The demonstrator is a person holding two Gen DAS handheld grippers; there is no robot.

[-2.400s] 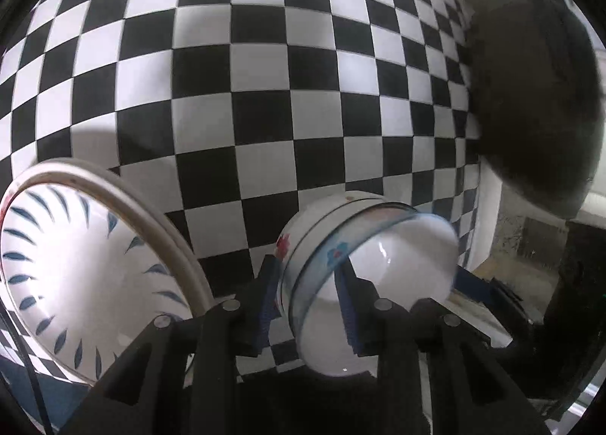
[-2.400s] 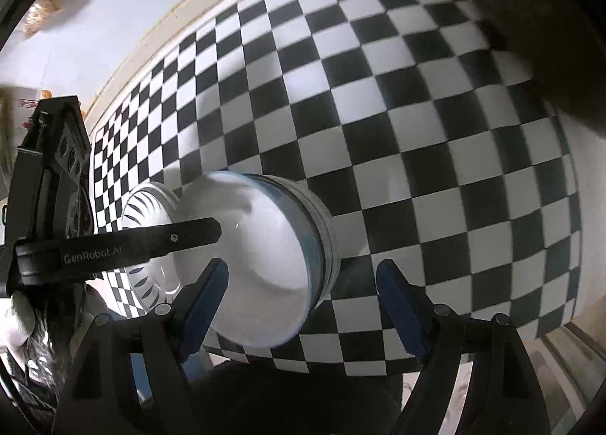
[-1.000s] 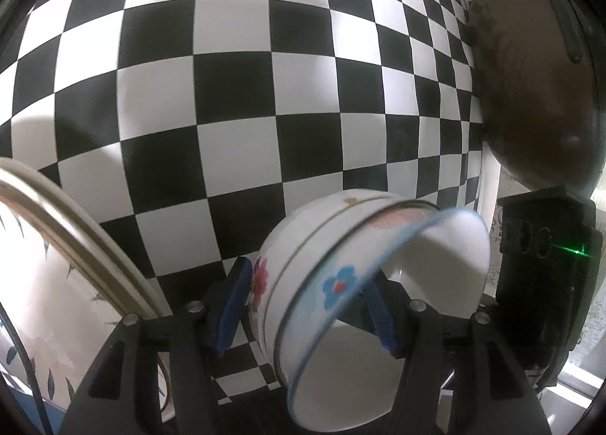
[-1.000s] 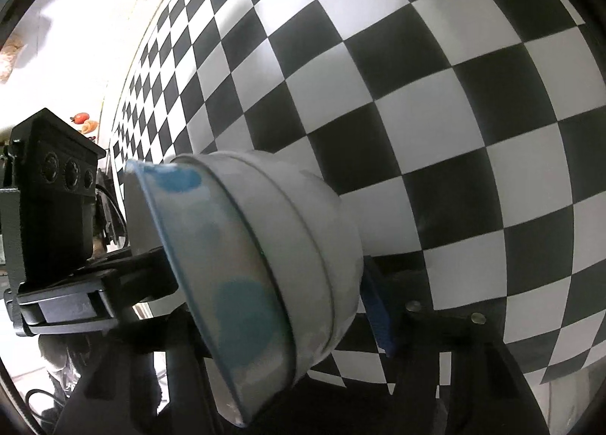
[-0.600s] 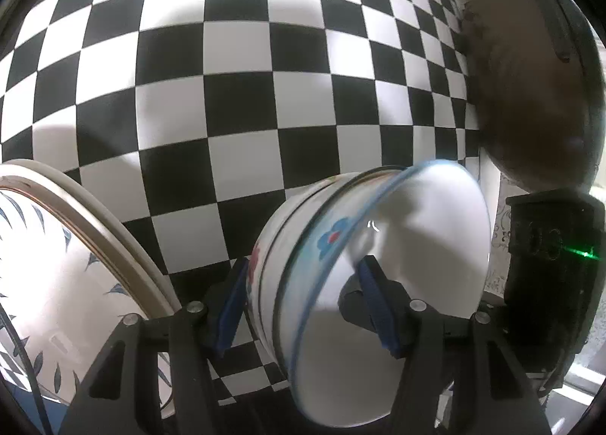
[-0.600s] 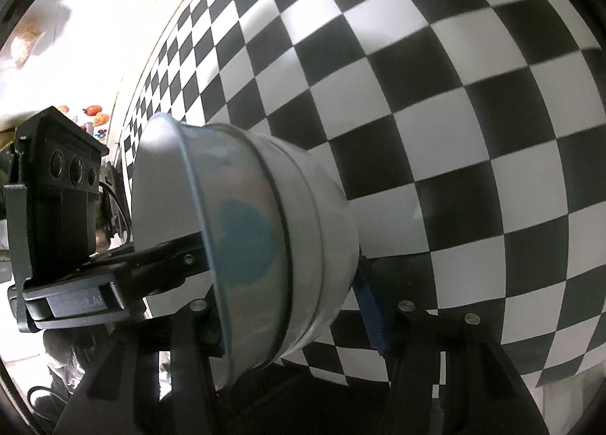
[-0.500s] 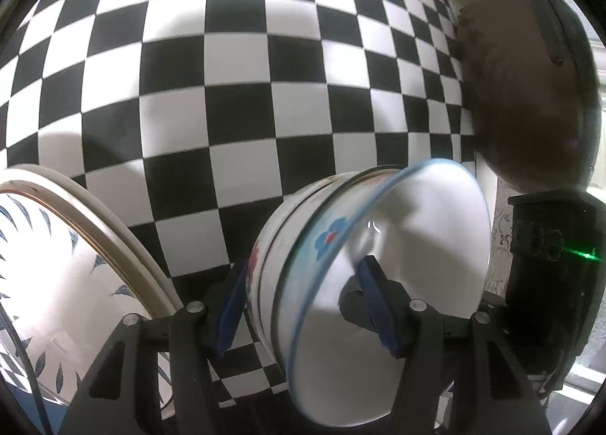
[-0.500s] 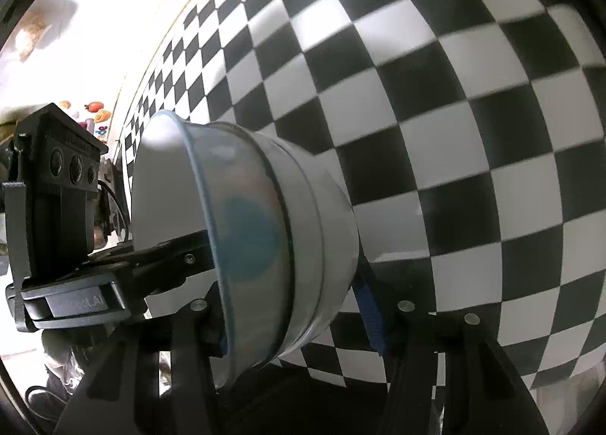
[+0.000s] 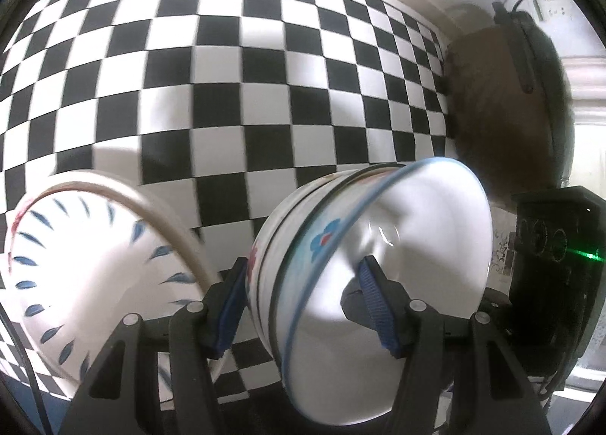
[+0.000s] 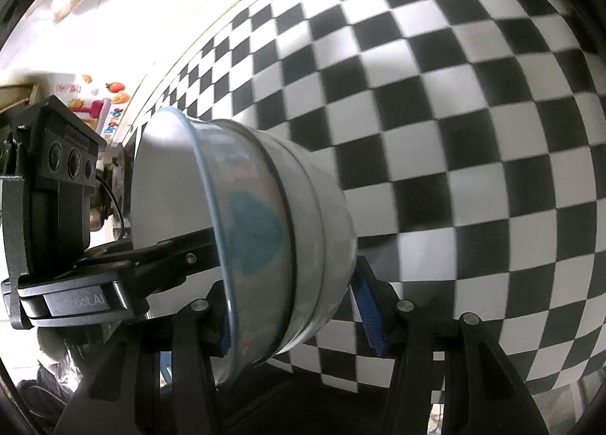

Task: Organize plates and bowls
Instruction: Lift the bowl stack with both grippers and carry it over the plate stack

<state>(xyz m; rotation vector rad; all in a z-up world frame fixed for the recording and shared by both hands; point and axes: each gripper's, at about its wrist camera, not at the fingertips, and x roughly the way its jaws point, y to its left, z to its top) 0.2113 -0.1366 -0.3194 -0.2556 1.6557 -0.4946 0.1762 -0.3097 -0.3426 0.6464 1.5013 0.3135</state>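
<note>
A stack of nested white bowls (image 9: 291,222) with a blue rim and flower marks hangs tipped on its side above the checkered table (image 9: 265,67). My left gripper (image 9: 303,279) is shut on its wall, one finger inside and one outside. From the opposite side my right gripper (image 10: 293,302) is shut on the same bowl stack (image 10: 303,207); its right pad presses the outer wall, and its left finger is partly hidden behind the rim. A large white plate (image 9: 87,264) with blue leaf marks lies at the lower left of the left wrist view.
The black-and-white checkered cloth (image 10: 454,113) covers the table. A dark brown rounded object (image 9: 503,101) stands at the table's right end by the white wall. The right gripper's black camera body (image 9: 549,245) sits close beside the bowls. Colourful stickers (image 10: 110,101) mark the far wall.
The right gripper, open around the bowls at first, has shut on them. Both grippers have risen with the stack; the table looks farther off, and more of the plate shows.
</note>
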